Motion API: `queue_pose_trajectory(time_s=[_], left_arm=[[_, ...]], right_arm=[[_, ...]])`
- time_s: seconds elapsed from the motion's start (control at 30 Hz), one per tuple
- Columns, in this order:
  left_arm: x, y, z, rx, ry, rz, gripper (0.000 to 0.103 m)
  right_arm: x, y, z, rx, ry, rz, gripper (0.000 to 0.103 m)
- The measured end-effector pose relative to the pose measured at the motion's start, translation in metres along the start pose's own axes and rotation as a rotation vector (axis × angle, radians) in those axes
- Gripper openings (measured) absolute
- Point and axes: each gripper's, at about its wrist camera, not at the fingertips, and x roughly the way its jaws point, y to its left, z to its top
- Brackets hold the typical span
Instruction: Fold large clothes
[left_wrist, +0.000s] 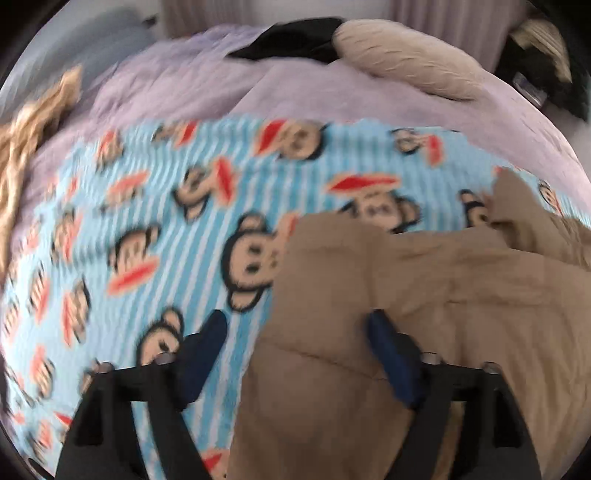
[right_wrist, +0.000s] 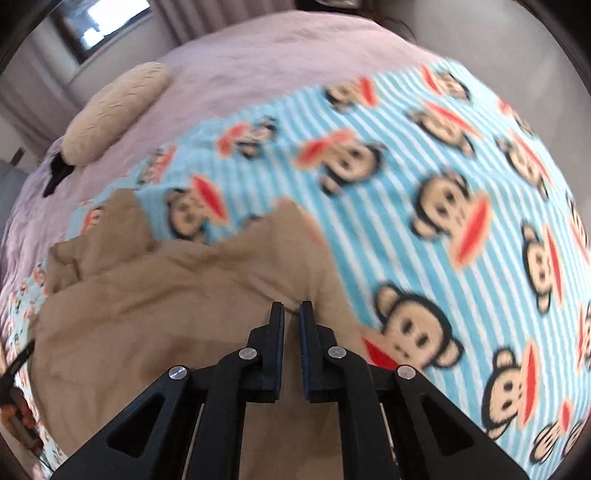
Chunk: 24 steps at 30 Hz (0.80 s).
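Observation:
A large tan garment lies crumpled on a blue striped monkey-print blanket. My left gripper is open, its jaws wide apart over the garment's left edge, one finger over the blanket and one over the cloth. In the right wrist view the same tan garment spreads to the left on the blanket. My right gripper is shut on a fold of the tan garment at its right edge.
The blanket lies on a lilac bed cover. A beige pillow and a black cloth lie at the far end; the pillow also shows in the right wrist view. An orange-tan cloth lies at the left.

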Motion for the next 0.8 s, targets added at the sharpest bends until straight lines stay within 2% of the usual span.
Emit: queue_pose_trajectory(time_s=[0.1, 0.27, 0.33, 0.4, 0.47, 0.63, 0.8], left_arm=[[0.009, 0.005, -0.001, -0.059, 0.033, -0.018, 0.082], [-0.016, -0.003, 0.001, -0.011, 0.036, 0.049, 0.082], [-0.032, -0.003, -0.003, 0.001, 0.032, 0.047, 0.082], [-0.048, -0.003, -0.009, 0.000, 0.044, 0.031, 0.082], [-0.061, -0.003, -0.019, -0.005, 0.062, 0.019, 0.082], [-0.086, -0.014, -0.049, 0.001, 0.103, 0.001, 0.082], [-0.114, -0.028, -0.081, 0.012, 0.122, -0.021, 0.082]], right_arm=[[0.014, -0.014, -0.003, 0.060, 0.034, 0.016, 0.009], [-0.002, -0.008, 0.003, 0.062, 0.036, -0.007, 0.010], [-0.020, -0.007, 0.000, 0.059, 0.024, 0.006, 0.014], [-0.038, -0.009, -0.009, 0.078, 0.014, 0.023, 0.034], [-0.053, -0.010, -0.022, 0.098, 0.006, 0.036, 0.041], [-0.074, -0.008, -0.058, 0.123, 0.056, 0.085, 0.043], [-0.087, -0.008, -0.102, 0.130, 0.133, 0.116, 0.053]])
